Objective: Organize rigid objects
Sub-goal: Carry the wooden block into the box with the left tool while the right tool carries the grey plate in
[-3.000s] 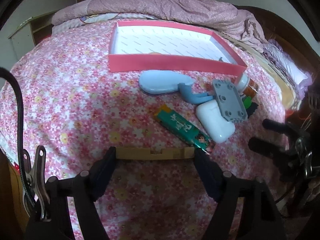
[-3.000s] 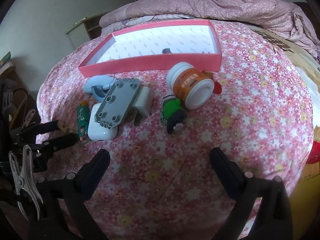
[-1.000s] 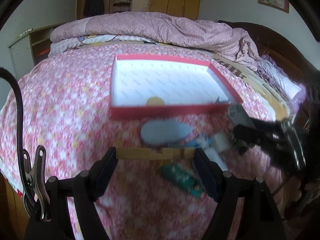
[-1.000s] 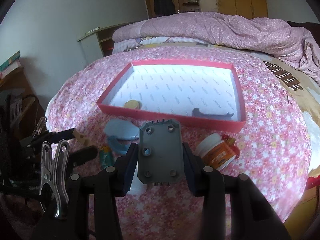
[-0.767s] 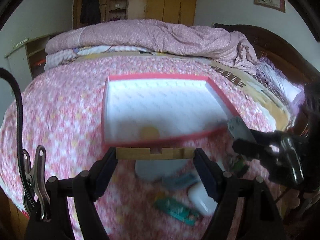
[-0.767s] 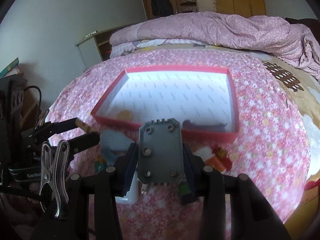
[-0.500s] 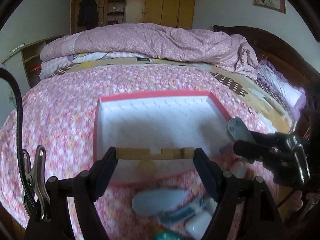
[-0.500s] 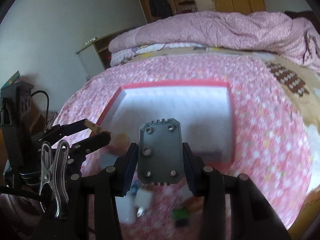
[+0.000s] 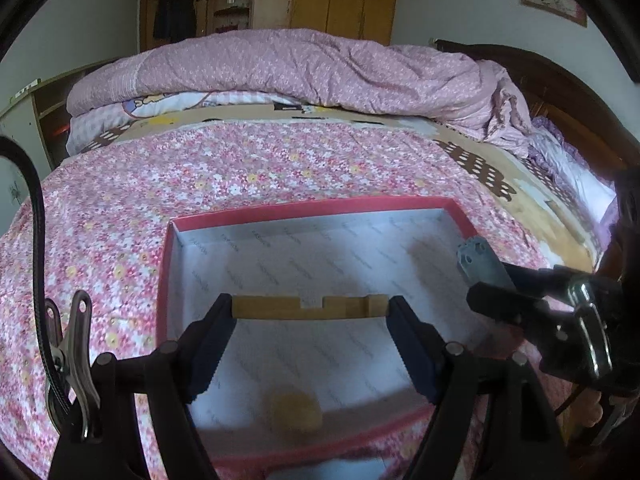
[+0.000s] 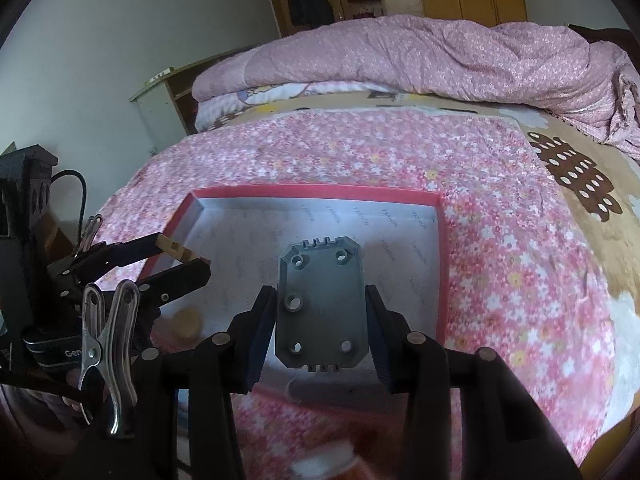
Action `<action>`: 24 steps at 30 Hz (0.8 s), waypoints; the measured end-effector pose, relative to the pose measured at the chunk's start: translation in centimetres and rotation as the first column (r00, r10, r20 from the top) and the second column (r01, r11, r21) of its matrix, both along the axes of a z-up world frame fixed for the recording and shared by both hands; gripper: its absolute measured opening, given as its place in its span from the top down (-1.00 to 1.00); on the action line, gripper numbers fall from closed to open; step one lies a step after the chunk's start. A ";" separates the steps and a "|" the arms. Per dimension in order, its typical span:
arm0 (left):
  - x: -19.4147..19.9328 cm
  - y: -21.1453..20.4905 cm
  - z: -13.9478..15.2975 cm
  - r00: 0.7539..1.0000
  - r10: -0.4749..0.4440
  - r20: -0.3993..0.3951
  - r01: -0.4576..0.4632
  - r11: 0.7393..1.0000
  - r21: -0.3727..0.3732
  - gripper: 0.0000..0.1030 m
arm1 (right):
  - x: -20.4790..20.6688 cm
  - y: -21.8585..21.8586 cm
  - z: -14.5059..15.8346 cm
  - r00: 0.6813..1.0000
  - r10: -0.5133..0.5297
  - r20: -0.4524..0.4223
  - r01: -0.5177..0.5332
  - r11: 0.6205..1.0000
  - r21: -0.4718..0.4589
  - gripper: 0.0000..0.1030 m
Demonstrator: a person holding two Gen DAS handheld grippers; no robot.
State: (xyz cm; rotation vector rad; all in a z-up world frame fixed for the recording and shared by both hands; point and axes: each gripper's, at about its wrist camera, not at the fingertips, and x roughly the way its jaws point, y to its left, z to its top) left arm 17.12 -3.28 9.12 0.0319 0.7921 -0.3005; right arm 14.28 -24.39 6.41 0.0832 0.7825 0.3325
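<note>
Left gripper (image 9: 310, 307) is clamped end to end on a notched wooden block (image 9: 310, 307), held level between its two pads above the interior of the red-walled box (image 9: 304, 210). Right gripper (image 10: 321, 312) is clamped on the long sides of a grey perforated plate (image 10: 321, 308), its comb-edged end pointing to 12 o'clock, also over the box's white lined floor. In the left wrist view, the right gripper and plate sit at 3 o'clock of the block, over the box's right wall. A round yellowish object (image 9: 295, 407), blurred, lies in the box at 6 o'clock of the block, near the front wall. The box rests on a pink floral bedspread (image 9: 240, 168); a folded pink quilt (image 9: 320, 68) lies at 12 o'clock.
</note>
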 end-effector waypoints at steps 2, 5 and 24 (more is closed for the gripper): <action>0.9 -0.1 -0.4 1.000 0.009 -0.012 -0.009 1.000 0.005 -0.56 | 0.8 -0.1 -0.3 1.000 -0.004 -0.010 0.004 1.000 -0.002 0.14; 2.1 -0.2 -1.1 0.999 0.021 -0.026 -0.021 1.000 0.012 -0.56 | 1.9 -0.3 -0.8 1.000 -0.006 -0.024 0.006 1.000 0.002 0.14; 4.8 -1.1 -3.7 0.997 0.053 -0.050 -0.048 0.995 0.084 -0.61 | 4.6 -0.8 -3.2 0.995 -0.014 -0.094 0.017 0.999 0.027 0.14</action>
